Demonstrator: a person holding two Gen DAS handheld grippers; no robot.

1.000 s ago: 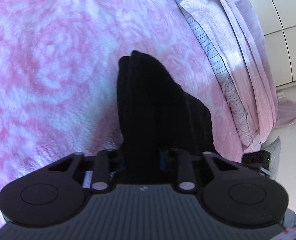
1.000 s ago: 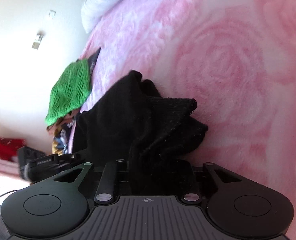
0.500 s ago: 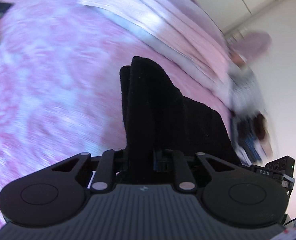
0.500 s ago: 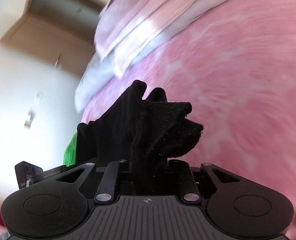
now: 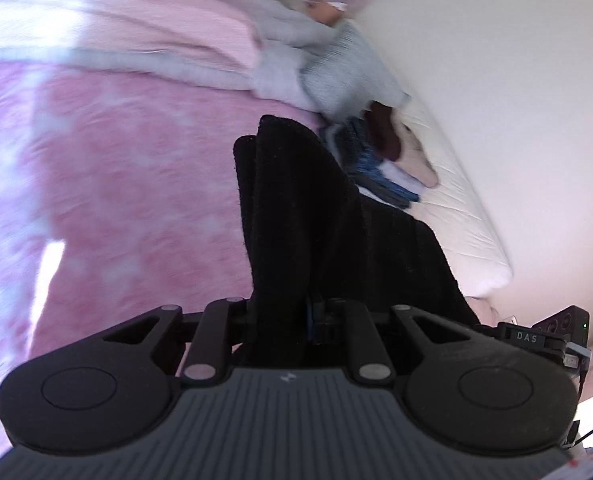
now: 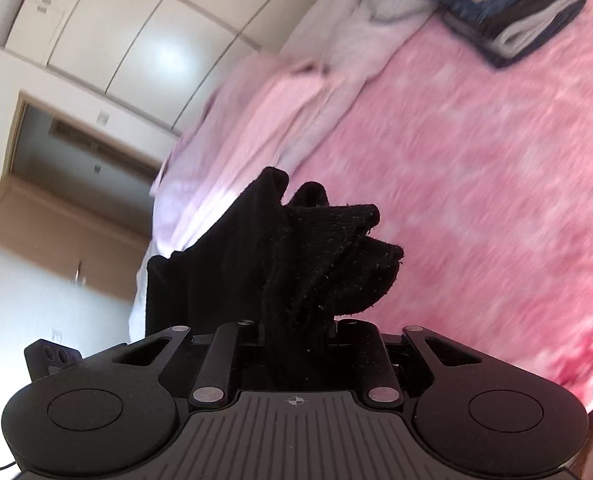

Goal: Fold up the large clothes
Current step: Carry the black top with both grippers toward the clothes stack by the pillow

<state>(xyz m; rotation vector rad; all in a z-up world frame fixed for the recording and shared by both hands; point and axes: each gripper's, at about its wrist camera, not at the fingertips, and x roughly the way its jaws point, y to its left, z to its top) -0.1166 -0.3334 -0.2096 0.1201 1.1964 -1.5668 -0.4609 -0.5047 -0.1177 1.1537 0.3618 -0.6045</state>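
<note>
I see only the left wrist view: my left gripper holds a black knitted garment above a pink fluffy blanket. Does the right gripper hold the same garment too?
Observer: Yes. The right gripper is shut on the black knitted garment, and a bunched end of it sticks out past the fingers.
Operator: Thank you. What stands ahead of that gripper, beyond the bed?
Observer: White wardrobe doors, and to their left a brown wooden door frame. The pink fluffy blanket fills the right side of that view.
</note>
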